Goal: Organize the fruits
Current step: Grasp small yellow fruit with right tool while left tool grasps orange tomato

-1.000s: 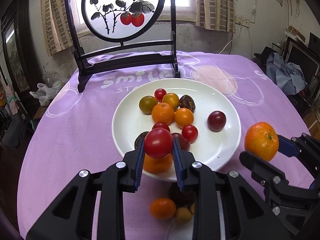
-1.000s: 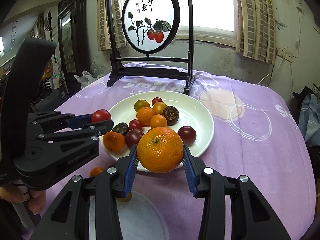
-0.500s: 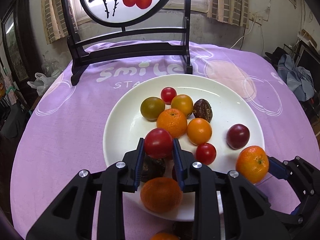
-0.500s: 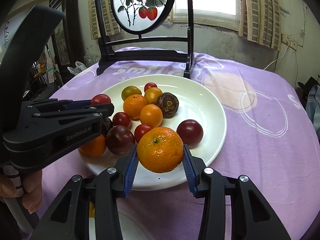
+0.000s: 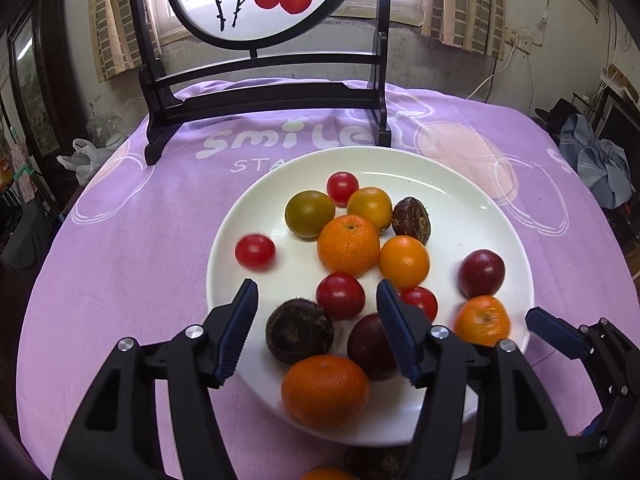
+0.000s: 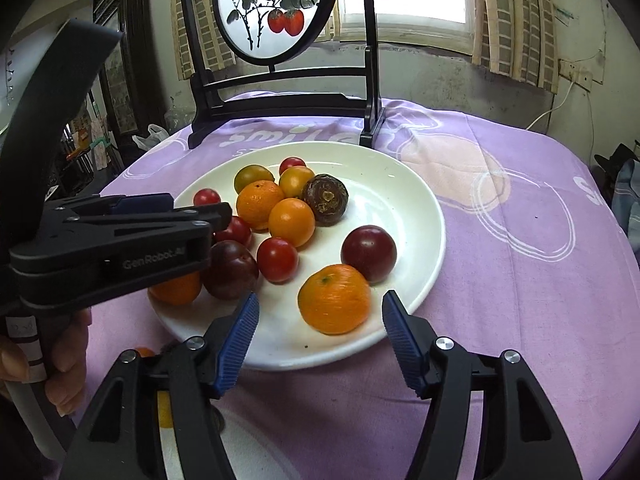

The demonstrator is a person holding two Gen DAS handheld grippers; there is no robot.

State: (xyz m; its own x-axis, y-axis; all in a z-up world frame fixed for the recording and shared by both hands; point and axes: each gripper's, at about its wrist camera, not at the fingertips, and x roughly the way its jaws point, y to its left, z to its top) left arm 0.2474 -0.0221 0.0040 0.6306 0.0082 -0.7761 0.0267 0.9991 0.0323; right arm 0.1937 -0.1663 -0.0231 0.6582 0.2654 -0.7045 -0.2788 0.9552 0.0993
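A white plate point(image 5: 460, 184) point(image 6: 400, 184) on the purple tablecloth holds several tomatoes, mandarins, dark plums and brown fruits. My left gripper point(image 5: 316, 296) point(image 6: 216, 216) hovers over the plate's near side, its jaws opening with nothing gripped. A blurred red tomato point(image 5: 255, 251) point(image 6: 207, 197) lies free at the plate's left rim. My right gripper point(image 6: 320, 304) point(image 5: 552, 332) is opening too. A mandarin point(image 6: 334, 299) point(image 5: 483, 320) rests on the plate between its blue pads, which stand apart from it.
A round painted screen on a black stand point(image 5: 264, 92) point(image 6: 280, 100) rises just behind the plate. More small fruits point(image 5: 326, 474) point(image 6: 142, 352) lie below the plate's near edge, beside a second white dish point(image 6: 248, 440). A hand point(image 6: 64, 360) holds the left gripper's handle.
Both grippers came down over the plate and opened. The red tomato left the left jaws and rolled to the left rim. The mandarin dropped from the right jaws onto the plate.
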